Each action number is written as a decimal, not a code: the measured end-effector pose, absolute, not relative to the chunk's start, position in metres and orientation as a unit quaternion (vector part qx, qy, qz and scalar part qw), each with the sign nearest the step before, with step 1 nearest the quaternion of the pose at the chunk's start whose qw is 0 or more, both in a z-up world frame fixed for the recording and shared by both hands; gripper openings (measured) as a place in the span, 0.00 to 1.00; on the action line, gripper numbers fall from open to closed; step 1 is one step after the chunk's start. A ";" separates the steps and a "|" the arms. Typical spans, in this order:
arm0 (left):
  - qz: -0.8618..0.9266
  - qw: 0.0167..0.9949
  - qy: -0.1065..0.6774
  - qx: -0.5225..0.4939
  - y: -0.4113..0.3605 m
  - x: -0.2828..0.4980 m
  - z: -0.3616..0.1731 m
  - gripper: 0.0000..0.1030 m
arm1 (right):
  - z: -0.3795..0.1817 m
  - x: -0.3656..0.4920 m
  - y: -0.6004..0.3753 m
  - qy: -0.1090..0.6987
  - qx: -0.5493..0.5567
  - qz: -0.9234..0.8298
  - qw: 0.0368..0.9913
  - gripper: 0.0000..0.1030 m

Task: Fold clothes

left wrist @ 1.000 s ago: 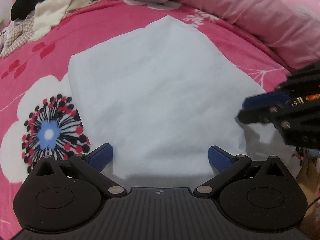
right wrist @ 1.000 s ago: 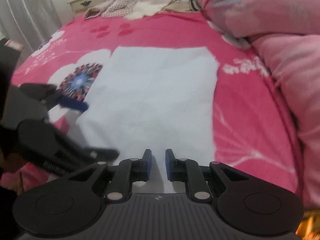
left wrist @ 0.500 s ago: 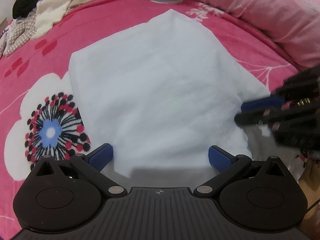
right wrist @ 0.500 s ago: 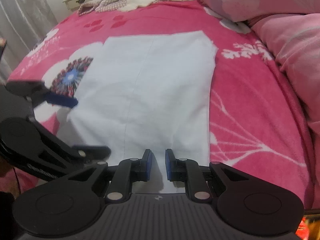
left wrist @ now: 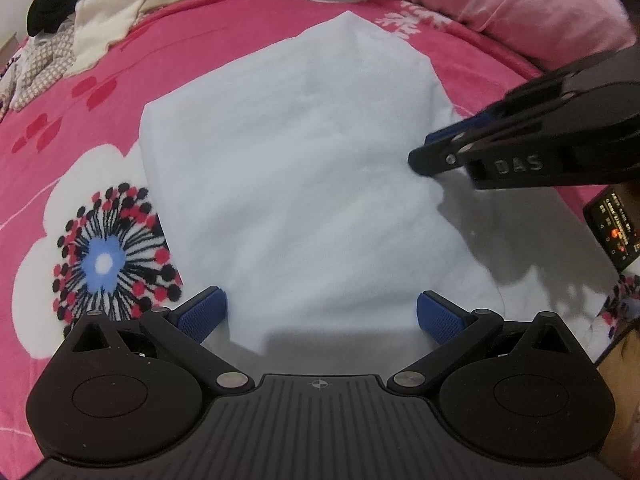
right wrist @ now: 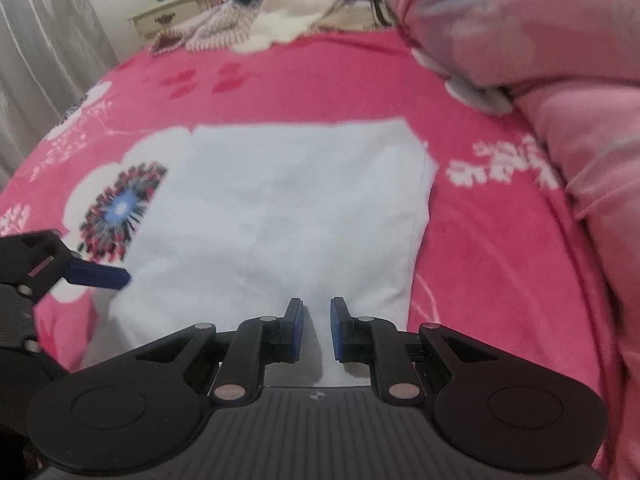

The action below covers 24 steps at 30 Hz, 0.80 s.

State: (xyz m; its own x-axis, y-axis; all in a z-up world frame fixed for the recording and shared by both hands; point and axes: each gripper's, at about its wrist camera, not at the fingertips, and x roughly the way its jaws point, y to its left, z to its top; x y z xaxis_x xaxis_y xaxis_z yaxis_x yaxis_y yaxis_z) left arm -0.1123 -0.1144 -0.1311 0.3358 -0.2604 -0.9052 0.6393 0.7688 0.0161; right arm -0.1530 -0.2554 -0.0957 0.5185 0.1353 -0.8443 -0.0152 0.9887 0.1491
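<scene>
A white folded cloth (left wrist: 296,184) lies flat on the pink flowered bedsheet (left wrist: 100,92). My left gripper (left wrist: 320,314) is open wide at the cloth's near edge, one blue pad on each side of it, pinching nothing. The right gripper (left wrist: 430,152) reaches in from the right with its tips low over the cloth's right edge. In the right wrist view the right gripper (right wrist: 316,328) shows a narrow gap between its pads. The cloth (right wrist: 280,216) shows through that gap, unpinched. A blue finger (right wrist: 100,276) of the left gripper enters at the left.
A heap of loose clothes (left wrist: 100,32) lies at the far left of the bed. A bunched pink quilt (right wrist: 540,80) runs along the right. A black device with red lights (left wrist: 616,236) sits by the cloth's right side. A cream dresser (right wrist: 172,20) and a curtain (right wrist: 40,60) stand beyond the bed.
The right gripper has moved inward over the cloth's right edge, its narrow gap unchanged. The left gripper has stayed in place, still wide open.
</scene>
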 end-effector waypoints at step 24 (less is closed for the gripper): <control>-0.235 0.839 0.474 0.124 -0.106 -0.007 -0.134 1.00 | -0.081 -0.156 -0.259 0.470 0.051 0.045 0.880 0.15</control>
State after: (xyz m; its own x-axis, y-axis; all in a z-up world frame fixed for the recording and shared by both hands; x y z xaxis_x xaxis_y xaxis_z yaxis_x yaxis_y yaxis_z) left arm -0.0071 -0.1064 -0.1341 0.4398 -0.2768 -0.8544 0.5122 0.8587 -0.0146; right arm -0.1565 -0.2587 -0.0815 0.5535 0.1271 -0.8231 -0.0310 0.9908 0.1321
